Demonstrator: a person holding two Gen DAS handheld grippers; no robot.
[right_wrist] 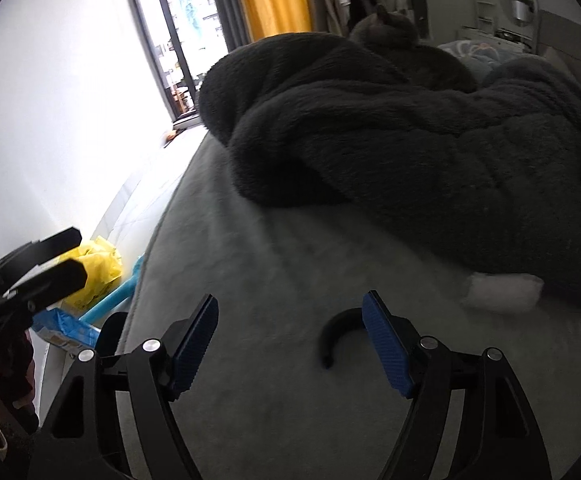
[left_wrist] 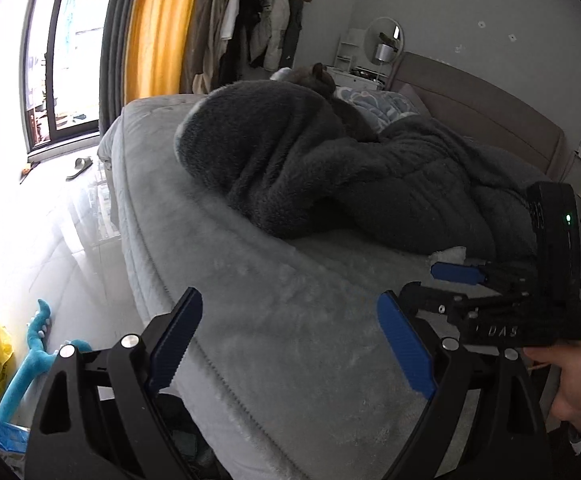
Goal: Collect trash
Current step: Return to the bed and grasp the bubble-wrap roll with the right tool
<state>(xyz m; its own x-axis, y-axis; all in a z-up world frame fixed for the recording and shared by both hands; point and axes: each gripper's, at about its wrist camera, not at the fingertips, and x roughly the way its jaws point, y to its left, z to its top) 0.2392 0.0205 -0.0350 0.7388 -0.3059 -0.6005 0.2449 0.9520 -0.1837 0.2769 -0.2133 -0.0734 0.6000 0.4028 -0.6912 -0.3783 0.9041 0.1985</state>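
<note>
I am holding both grippers over the grey bed (right_wrist: pixel 290 264), jaws standing wide with nothing between them: the left gripper (left_wrist: pixel 290 344) and the right gripper (right_wrist: pixel 290 344).

The risk I am seeing is the dark fleece blanket (right_wrist: pixel 430 132) heaped just beyond my right fingers. If I am reaching too deep, a pad could snag the pile and drag it along, and the cat (right_wrist: pixel 386 28) sitting on top of that heap, well beyond my fingers, could startle.

The white crumpled tissue (right_wrist: pixel 502 292), which I judge to be the trash, is lying ahead and to the right of my right fingers, tucked against the blanket's edge. A black curved piece (right_wrist: pixel 332 332) is lying just beside my right-hand pad; I cannot tell what it is.
</note>
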